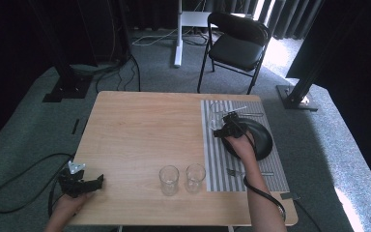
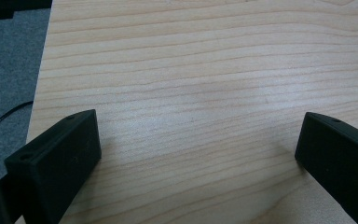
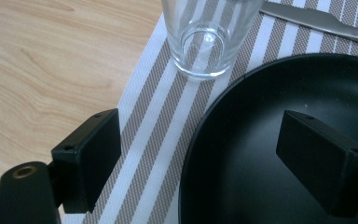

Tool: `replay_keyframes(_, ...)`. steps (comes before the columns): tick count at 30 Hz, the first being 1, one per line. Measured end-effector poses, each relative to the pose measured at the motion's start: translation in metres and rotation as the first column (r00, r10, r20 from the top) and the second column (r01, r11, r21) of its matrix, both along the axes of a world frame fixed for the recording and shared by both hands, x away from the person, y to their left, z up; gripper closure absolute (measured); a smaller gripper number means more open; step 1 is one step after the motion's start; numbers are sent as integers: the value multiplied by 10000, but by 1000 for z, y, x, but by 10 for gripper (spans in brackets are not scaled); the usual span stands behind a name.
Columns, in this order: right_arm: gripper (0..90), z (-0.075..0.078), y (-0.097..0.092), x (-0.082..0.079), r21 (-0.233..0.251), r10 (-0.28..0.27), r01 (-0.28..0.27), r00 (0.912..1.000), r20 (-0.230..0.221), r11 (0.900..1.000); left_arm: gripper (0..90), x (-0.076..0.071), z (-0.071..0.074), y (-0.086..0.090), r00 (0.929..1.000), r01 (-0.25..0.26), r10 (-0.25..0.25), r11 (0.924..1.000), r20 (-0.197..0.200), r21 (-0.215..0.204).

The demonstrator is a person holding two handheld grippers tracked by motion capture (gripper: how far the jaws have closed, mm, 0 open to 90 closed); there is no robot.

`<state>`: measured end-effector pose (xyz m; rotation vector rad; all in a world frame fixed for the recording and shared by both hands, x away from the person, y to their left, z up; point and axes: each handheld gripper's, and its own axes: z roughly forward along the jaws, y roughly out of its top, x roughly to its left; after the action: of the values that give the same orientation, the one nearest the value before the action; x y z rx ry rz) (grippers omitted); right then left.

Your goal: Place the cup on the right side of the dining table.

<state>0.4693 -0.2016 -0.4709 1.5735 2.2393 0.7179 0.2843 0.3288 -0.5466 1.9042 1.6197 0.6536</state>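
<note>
**Right gripper lined up on far glass**

Light wooden table (image 1: 140, 130), striped grey-and-white placemat (image 3: 144, 140) on its right side, with a black round plate (image 3: 261, 154). Right gripper (image 3: 200, 154) hangs over the plate's left rim, jaws wide, holding nothing. Clear upright drinking glass (image 3: 207, 39) stands straight ahead, just beyond the rim. Left gripper (image 2: 196, 149) also wide and empty, well apart at the near-left corner.

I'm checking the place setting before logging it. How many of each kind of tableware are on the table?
Glasses: 3
Plate: 1
Fork: 1
Knife: 1
Placemat: 1
Total: 7
</note>
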Motion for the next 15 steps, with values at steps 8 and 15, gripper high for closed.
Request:
replay_keyframes(8, 135, -5, -5, -17, 139, 4, -5, 10000, 42, 9999, 4, 0, 0, 0, 10000, -1, 1, 10000, -3, -1)
replay_keyframes(15, 134, -10, -7, -32, 125, 63, -65, 9998, 164, 9999, 4, 0, 0, 0, 10000, -2, 2, 10000, 0, -2)
